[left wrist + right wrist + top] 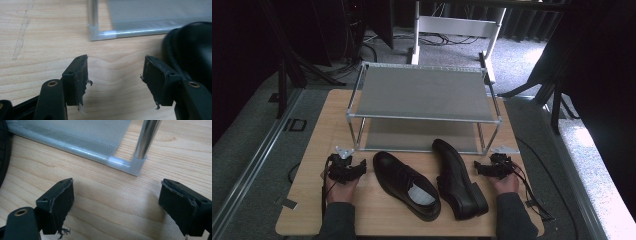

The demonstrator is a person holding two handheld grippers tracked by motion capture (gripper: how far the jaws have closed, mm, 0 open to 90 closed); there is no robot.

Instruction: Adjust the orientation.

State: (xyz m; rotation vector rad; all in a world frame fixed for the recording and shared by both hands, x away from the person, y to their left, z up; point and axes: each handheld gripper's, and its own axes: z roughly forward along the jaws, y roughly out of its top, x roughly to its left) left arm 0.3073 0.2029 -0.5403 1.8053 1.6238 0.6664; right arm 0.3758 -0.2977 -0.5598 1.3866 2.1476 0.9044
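High view, looking down on a light wooden bench (312, 145); a two-tier metal shoe rack (424, 92) with grey mesh shelves stands at the middle of the far half; both of its shelves are bare. Just in front of the rack lie two black leather shoes, side by side and nearly touching; the left shoe (407, 185) sits upright with its toe pointing toward the rack's front left leg and a pale insole showing; the right shoe (459, 180) is tipped onto its side, its toe near the rack's lower shelf, its heel toward the person. Left claw (357, 169) rests in front of the rack's left corner, just left of the left shoe, apart from it; right claw (479, 169) rests in front of the rack's right corner, just right of the tipped shoe. Left gripper view: jaws stand wide apart with bare wood between them, holding nothing; right gripper view: jaws likewise spread wide and empty, the rack's corner foot (136, 166) beyond them.
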